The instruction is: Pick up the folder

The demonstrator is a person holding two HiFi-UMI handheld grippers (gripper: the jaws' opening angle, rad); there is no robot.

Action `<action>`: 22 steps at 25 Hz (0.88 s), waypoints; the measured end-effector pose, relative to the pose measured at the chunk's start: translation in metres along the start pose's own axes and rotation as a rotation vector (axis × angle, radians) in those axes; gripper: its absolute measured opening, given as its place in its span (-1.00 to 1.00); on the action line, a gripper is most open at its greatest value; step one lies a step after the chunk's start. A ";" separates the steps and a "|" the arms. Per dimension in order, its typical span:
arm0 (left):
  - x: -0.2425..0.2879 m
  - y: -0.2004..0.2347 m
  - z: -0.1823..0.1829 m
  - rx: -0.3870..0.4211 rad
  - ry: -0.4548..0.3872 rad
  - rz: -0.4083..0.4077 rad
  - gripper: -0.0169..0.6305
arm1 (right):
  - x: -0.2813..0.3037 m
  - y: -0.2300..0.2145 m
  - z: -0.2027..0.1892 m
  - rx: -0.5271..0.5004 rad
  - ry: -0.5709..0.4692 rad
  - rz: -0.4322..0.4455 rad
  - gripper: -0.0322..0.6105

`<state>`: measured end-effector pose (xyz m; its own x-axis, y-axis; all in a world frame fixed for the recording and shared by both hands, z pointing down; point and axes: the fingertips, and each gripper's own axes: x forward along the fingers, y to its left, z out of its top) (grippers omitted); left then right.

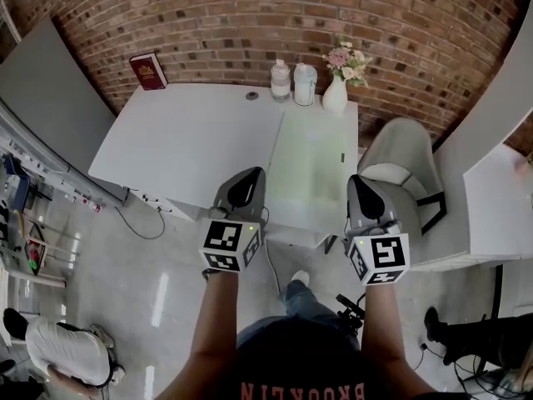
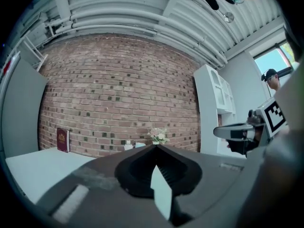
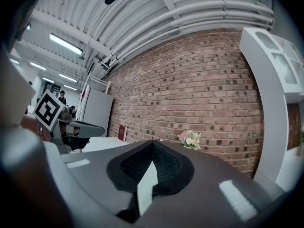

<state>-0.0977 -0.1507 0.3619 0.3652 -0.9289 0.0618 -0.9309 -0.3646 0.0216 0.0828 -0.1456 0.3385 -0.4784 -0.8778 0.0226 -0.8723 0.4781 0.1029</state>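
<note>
Red book (image 1: pixel 148 71), white vase (image 1: pixel 335 95), clear bottle (image 1: pixel 281 81) beyond folder (image 1: pixel 308 169)

Hand-held grippers L (image 1: pixel 256 172) + R (image 1: pixel 355 178) shut

Grippers: two, left gripper (image 1: pixel 252 177) and right gripper (image 1: pixel 358 182). Table (image 1: pixel 191 140): one, white. Folder (image 1: pixel 308 165): one, pale green. Book (image 1: pixel 148 71): one, red. Bottles: two, clear bottle (image 1: pixel 281 80) and pale blue bottle (image 1: pixel 305 84). Vase (image 1: pixel 335 97) with flowers: one. Chair (image 1: pixel 400 152): one. Small dark disc (image 1: pixel 252 96): one.
</note>
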 end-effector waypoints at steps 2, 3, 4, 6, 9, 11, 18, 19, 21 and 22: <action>0.026 0.009 -0.001 -0.029 0.004 0.012 -0.95 | 0.020 -0.021 -0.003 0.040 -0.005 -0.004 -0.90; 0.038 0.012 -0.002 -0.045 0.010 0.017 -0.95 | 0.029 -0.031 -0.006 0.045 -0.003 -0.011 -0.89; 0.049 0.016 -0.004 -0.063 0.017 0.018 -0.95 | 0.038 -0.039 -0.010 0.042 0.007 -0.017 -0.89; 0.068 0.020 -0.010 -0.101 0.040 0.017 -0.96 | 0.054 -0.053 -0.018 0.041 0.032 -0.024 -0.89; 0.092 0.028 -0.022 -0.128 0.088 0.036 -0.95 | 0.073 -0.076 -0.029 0.104 0.054 -0.049 -0.89; 0.104 0.032 -0.028 -0.137 0.111 0.039 -0.95 | 0.083 -0.089 -0.036 0.146 0.069 -0.064 -0.89; 0.134 0.044 -0.043 -0.130 0.124 0.025 -0.95 | 0.105 -0.105 -0.061 0.175 0.136 -0.071 -0.89; 0.138 0.047 -0.046 -0.135 0.125 0.027 -0.95 | 0.107 -0.107 -0.065 0.178 0.144 -0.075 -0.89; 0.146 0.052 -0.053 -0.149 0.141 0.027 -0.95 | 0.110 -0.111 -0.073 0.189 0.168 -0.086 -0.89; 0.149 0.055 -0.057 -0.155 0.152 0.023 -0.95 | 0.112 -0.113 -0.077 0.198 0.182 -0.091 -0.89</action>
<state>-0.0941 -0.3056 0.4290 0.3497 -0.9122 0.2135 -0.9327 -0.3177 0.1706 0.1357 -0.3000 0.4057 -0.3869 -0.8997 0.2023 -0.9221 0.3779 -0.0828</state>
